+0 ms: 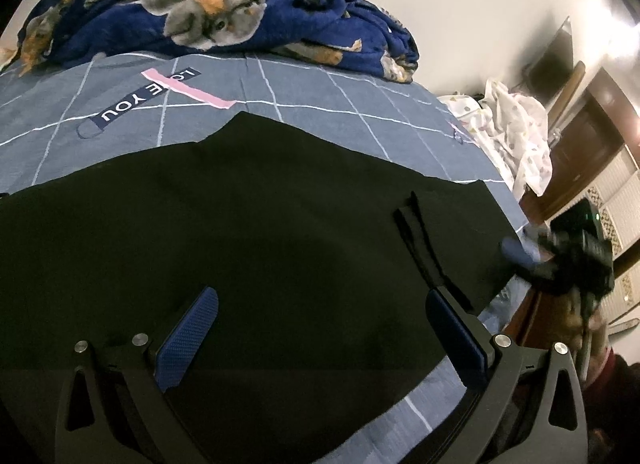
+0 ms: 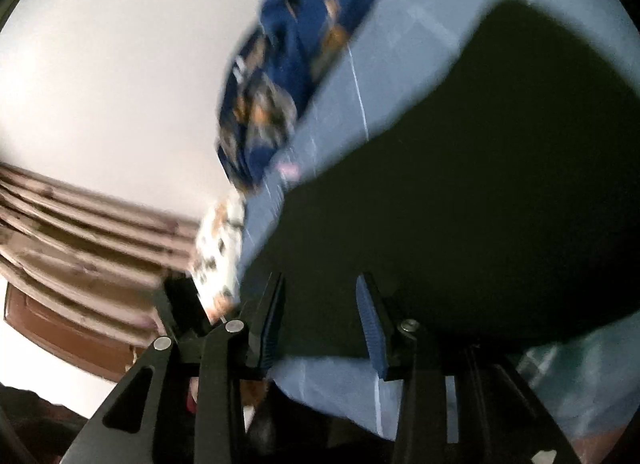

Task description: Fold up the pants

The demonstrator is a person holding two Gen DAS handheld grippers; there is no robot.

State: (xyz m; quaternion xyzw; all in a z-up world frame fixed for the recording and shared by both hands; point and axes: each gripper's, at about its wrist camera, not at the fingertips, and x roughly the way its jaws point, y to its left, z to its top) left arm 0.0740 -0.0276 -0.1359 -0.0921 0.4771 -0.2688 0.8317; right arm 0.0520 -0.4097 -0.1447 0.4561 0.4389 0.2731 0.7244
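Observation:
Black pants (image 1: 248, 232) lie spread flat on the blue checked bedsheet (image 1: 320, 92), with a drawstring (image 1: 420, 236) lying on them at the right. My left gripper (image 1: 320, 304) is open just above the pants, its blue pads wide apart and empty. My right gripper (image 1: 560, 256) shows blurred at the pants' right edge in the left wrist view. In the right wrist view the right gripper (image 2: 320, 296) is open over the pants (image 2: 480, 184) near their edge, holding nothing; that view is tilted and blurred.
A navy dog-print blanket (image 1: 208, 12) is piled at the far side of the bed. A white printed cloth (image 1: 512, 132) hangs over the bed's right corner. Brown wooden furniture (image 1: 592, 136) stands to the right. The bed's near edge (image 2: 340, 380) is below the right gripper.

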